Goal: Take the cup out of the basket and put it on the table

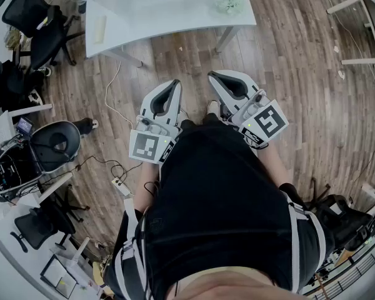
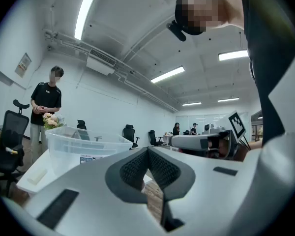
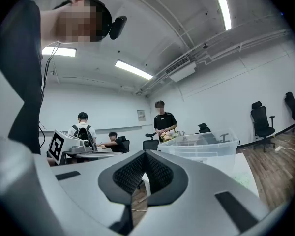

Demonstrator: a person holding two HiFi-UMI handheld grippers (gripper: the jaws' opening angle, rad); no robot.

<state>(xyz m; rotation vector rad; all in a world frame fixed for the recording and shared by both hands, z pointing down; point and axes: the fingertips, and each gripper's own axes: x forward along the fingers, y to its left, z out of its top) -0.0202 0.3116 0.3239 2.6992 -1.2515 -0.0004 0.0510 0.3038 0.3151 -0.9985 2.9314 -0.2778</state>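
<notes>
At my waist, above the wood floor (image 1: 287, 74), I am holding both tongs level and side by side, tips pointing toward the white worktop (image 1: 175, 24) ahead and well apart from its edge. The left tongs (image 1: 173, 84) are sitting closed: in the left gripper view their ribbed pads (image 2: 132, 171) are meeting at the tips with nothing between them, only floor showing through the narrow wedge below. The right tongs (image 1: 216, 76) are looking just the same, pressed together and empty. Each is carrying its marker cube (image 1: 147, 147) at the end nearest my body. On the worktop a clear basket (image 2: 83, 146) is standing upright with a small label on its near wall, and a pale block (image 2: 37, 176) is lying to its left near the worktop's corner. The cup I am not able to make out in any view; the basket's cloudy walls are showing only vague shapes inside. Behind the worktop a person (image 2: 45, 100) in black is standing, with flowers (image 2: 51, 120) showing just at the basket's far left corner; whether they are held or resting I cannot tell. A black chair (image 2: 12, 136) is standing left of the worktop, and two more people (image 3: 83, 129) are showing farther back in the right gripper view.
</notes>
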